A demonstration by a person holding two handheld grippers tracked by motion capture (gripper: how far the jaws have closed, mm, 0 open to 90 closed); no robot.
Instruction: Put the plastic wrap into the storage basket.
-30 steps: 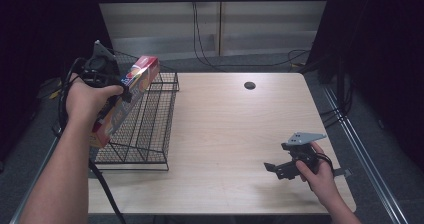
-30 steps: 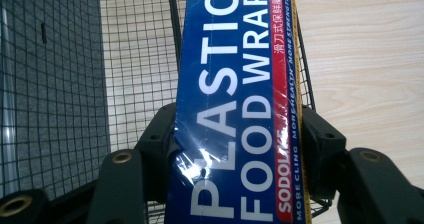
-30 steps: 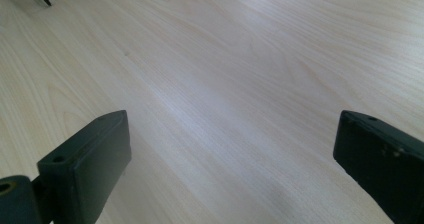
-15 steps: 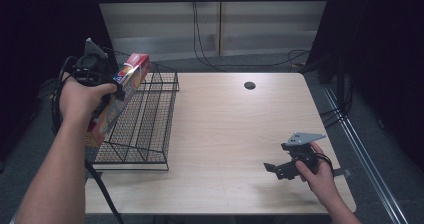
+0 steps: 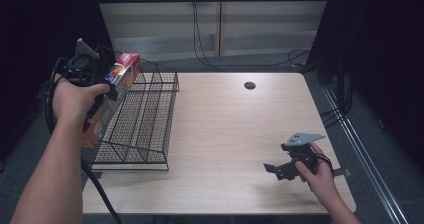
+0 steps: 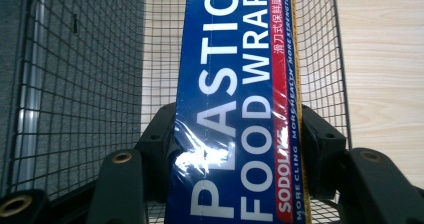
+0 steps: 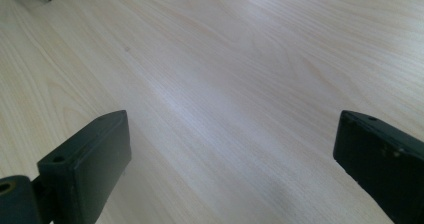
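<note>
A long box of plastic food wrap, blue with a red end, slants over the left side of a black wire basket. My left gripper is shut on the box about midway along it. In the left gripper view the blue box is pinched between both black jaws of the left gripper, with the basket mesh beneath. My right gripper rests low at the table's front right, open. In the right gripper view its jaws stand wide apart with nothing between the right gripper fingers.
The light wood table has a round cable hole near the back. A black cable trails from the left gripper past the front left corner. Bare wood grain lies in front of the right gripper.
My left gripper has carried the box a little to the left, toward the basket's left edge. The right gripper has not moved.
</note>
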